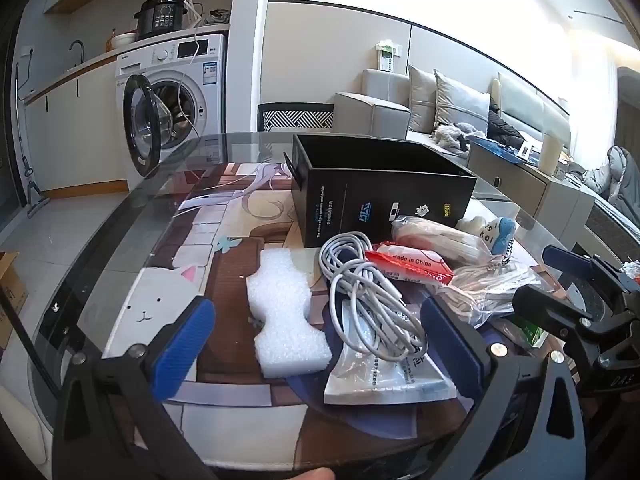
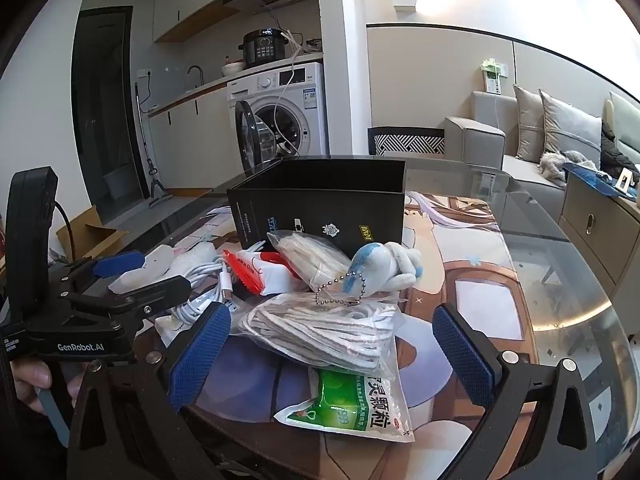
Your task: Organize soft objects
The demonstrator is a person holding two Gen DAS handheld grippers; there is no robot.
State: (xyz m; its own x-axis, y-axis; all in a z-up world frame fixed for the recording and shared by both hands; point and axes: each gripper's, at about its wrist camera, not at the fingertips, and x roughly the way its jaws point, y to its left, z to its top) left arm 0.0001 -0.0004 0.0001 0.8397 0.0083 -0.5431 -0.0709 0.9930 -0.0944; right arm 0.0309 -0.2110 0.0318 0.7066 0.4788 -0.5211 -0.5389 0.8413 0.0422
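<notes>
A heap of soft items lies on the glass table in front of an open black box (image 1: 380, 188) (image 2: 320, 200). In the left wrist view my left gripper (image 1: 320, 340) stands open and empty above a white foam piece (image 1: 284, 312), a coiled white cable (image 1: 368, 292) and a flat white packet (image 1: 384, 380). My right gripper (image 2: 332, 352) is open and empty over a clear bag of white cords (image 2: 320, 328) and a green sachet (image 2: 352, 408). Behind these lie a blue-white plush keychain (image 2: 384, 268), a bag of masks (image 2: 316, 260) and a red packet (image 2: 264, 276).
The table (image 2: 560, 280) has a cartoon mat under the glass and a curved edge. A washing machine (image 1: 176, 92) with its door open stands beyond it, and a sofa (image 1: 400, 108) at the right. Each gripper shows at the side of the other's view.
</notes>
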